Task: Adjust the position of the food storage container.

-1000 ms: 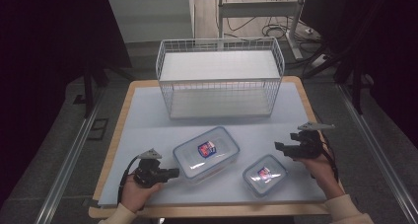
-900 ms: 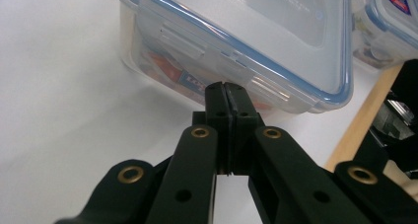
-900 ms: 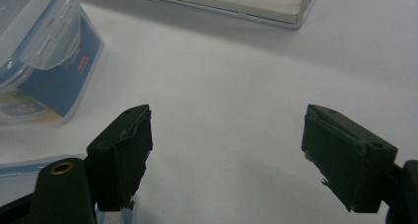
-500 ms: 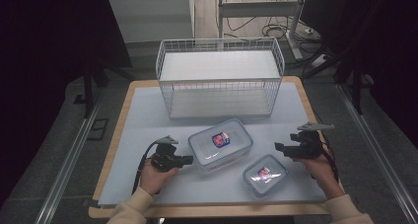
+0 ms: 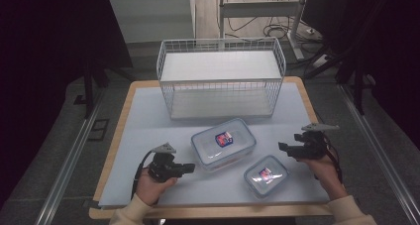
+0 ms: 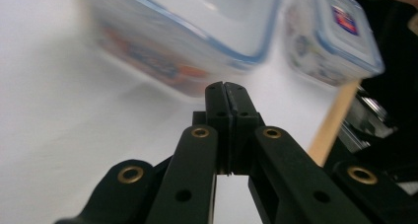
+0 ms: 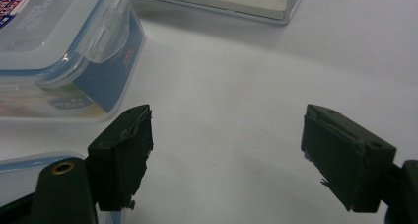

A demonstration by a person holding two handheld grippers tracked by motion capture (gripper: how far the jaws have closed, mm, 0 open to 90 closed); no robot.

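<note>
High view: large clear plastic lidded container with blue rim [image 5: 223,143] sits at tabletop [image 5: 148,121] centre; small clear lidded container [image 5: 265,175] at its 4 o'clock. White wire basket [image 5: 221,79] at 12. Left hand-held gripper [image 5: 188,168] lies near the large container's 8 o'clock; right hand-held gripper [image 5: 282,148] is at its 3.

Left gripper view: jaws pressed together, empty, just short of the large container [image 6: 197,31]; small container [image 6: 340,34] beyond.

Right gripper view: jaws spread wide over bare tabletop; large container's latch [image 7: 106,39] at 10.

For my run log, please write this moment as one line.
left tool: shut, empty, beside large container | right tool: open, empty, by small container | wire basket: empty
</note>
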